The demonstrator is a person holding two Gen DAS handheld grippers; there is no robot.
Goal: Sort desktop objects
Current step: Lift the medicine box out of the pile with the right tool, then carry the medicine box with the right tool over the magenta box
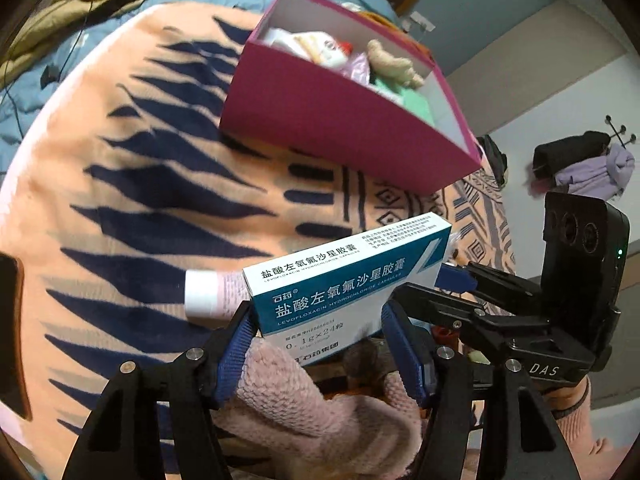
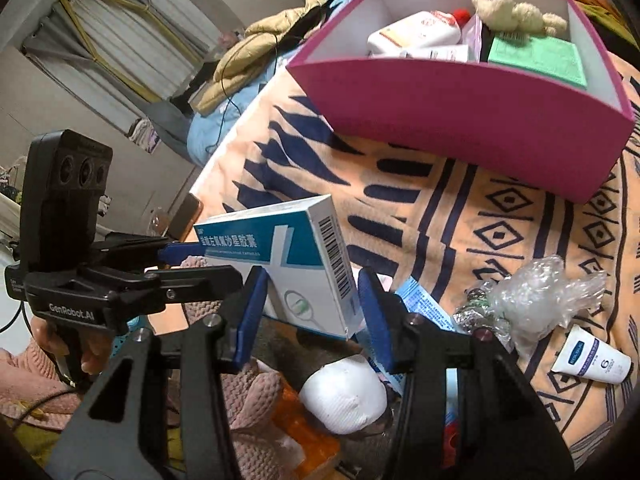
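Your left gripper [image 1: 316, 320] is clamped on the medicine box [image 1: 348, 276], one blue pad against each long edge of its lower end, so the carton is held up off the patterned blanket [image 1: 132, 184]. Your right gripper [image 2: 312, 296] straddles the same carton from the other side. A sliver seems to show beside its outer pad, so I cannot tell whether it is gripping or merely bracketing.

In the left view the carton's long axis runs from about 8 o'clock up to 2 o'clock, across both pairs of fingers. Neither hand is nearer, since both are on it.

The pink box [image 2: 460, 120] lies at 1 o'clock in the right view, open-topped and well apart from the carton. It already holds a white bottle [image 2: 416, 32], a plush toy [image 2: 516, 12] and a green pad [image 2: 536, 58], with bare floor at its 9 o'clock end.

At 3 o'clock, crumpled plastic [image 2: 548, 300] and a small tube [image 2: 592, 360] lie unsorted.
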